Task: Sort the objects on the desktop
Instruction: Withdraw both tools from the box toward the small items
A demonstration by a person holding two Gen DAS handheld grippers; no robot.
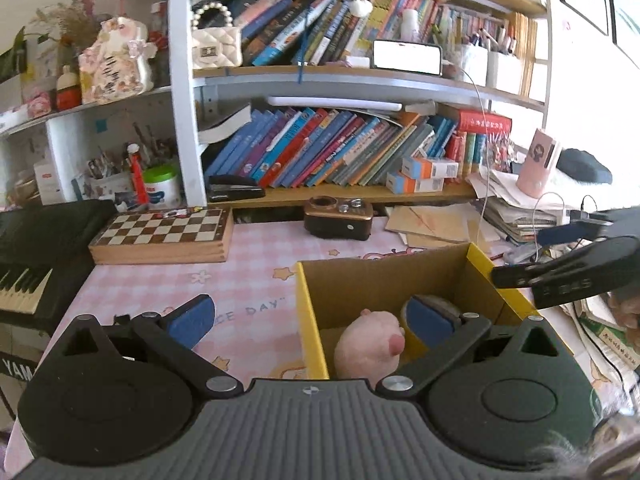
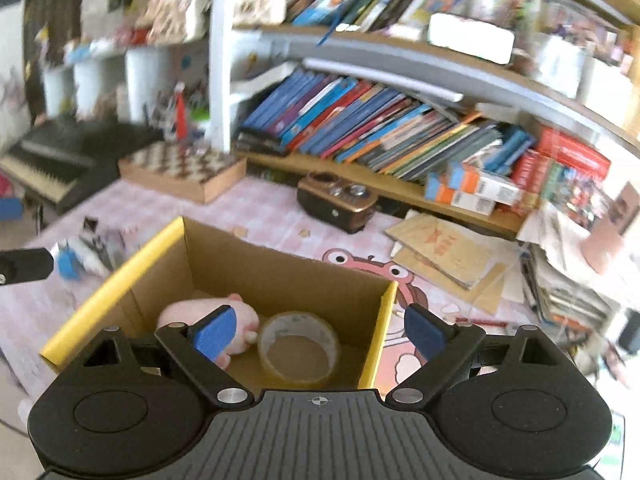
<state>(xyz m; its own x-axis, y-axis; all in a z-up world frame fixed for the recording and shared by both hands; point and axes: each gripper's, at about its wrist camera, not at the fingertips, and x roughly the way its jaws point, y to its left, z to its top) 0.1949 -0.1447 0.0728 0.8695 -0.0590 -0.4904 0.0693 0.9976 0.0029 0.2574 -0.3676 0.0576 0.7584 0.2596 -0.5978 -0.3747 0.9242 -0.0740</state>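
Now both your grippers hover over cardboard box (image 2: 224, 256) at desk's front edge. Left gripper (image 1: 316, 322) spread wide, empty. Right gripper (image 2: 320, 334) spread wide, empty. Pink plush toy (image 2: 200, 310) and tape roll (image 2: 298, 350) already lie inside box, touching. Radio (image 1: 338, 218), chessboard (image 1: 164, 236) remain near desk's back edge; sorting looks partly done.

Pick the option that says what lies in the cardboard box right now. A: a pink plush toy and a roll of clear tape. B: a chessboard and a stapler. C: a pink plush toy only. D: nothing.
A: the right wrist view shows the pink plush toy and the roll of clear tape side by side on the floor of the cardboard box.
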